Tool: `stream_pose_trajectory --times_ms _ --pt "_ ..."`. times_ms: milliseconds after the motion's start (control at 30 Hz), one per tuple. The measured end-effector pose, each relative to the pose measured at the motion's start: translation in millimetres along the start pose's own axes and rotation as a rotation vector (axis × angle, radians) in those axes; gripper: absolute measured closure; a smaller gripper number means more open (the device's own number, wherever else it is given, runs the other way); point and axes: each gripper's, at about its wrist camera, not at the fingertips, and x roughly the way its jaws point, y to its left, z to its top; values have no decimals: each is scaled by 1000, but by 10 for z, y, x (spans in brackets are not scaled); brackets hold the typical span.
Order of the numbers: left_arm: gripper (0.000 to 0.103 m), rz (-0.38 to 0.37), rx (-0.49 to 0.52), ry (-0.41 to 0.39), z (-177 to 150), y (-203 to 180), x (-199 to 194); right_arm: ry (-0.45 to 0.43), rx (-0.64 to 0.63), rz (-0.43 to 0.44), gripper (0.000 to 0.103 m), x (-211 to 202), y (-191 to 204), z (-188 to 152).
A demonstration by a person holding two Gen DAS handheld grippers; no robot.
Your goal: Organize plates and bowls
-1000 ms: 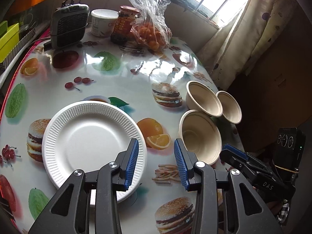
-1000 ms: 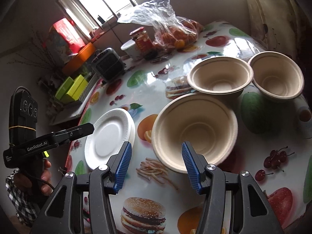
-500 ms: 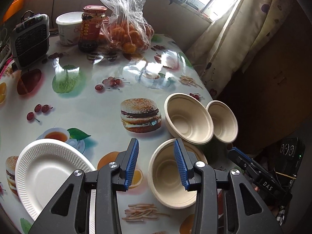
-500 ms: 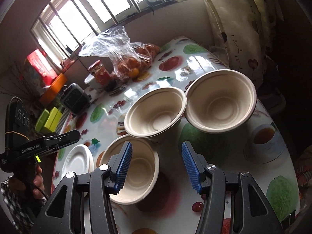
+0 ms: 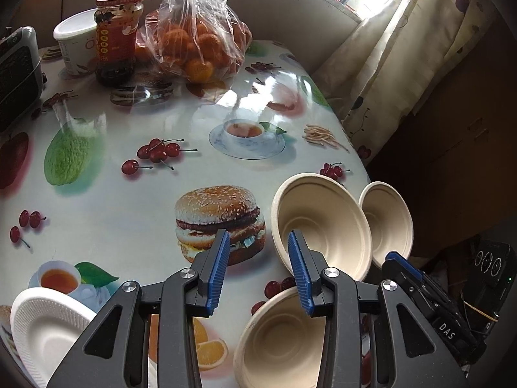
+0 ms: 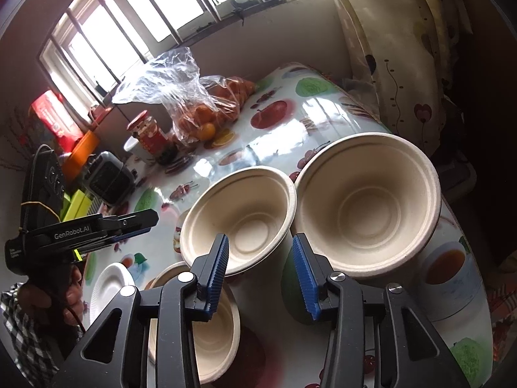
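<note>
1. Sitting right at the counter edge by the curtain, the far bowl is the biggest worry: a sideways nudge from either hand-held gripper could tip it off onto the floor.
2. Touching or very nearly touching that far bowl at the rim, the middle bowl would probably pass on any push, so a clumsy approach to 1 likely moves 2.
3. Lying partly under the right hand-held gripper, the near bowl could get clipped or flipped if the fingers drop without clearing its rim. All 3 bowls look like thin pressed fibre, so I judge they would slide or buckle under a hard squeeze.
4. Resting well apart from the bowls at the counter's near left, the white plate has its rim close to the edge too; a passing arm could sweep it off.
5. Hovering with its jaws spread and nothing between them, the right hand-held gripper straddles the gap by the middle bowl; a bite on the rim alone may slip.
6. Hanging above the near bowl, the left hand-held gripper is likewise spread and empty; both tools crowd 1 spot and could collide.
</note>
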Motion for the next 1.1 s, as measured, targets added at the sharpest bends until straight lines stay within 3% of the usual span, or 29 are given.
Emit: stream_pose_trajectory --times_ms 367,1100 --pt "64 -12 -27 43 100 44 252 23 47 12 73 145 -113 13" --pt "90 -45 -25 84 91 -66 471 34 56 24 85 202 -132 10"
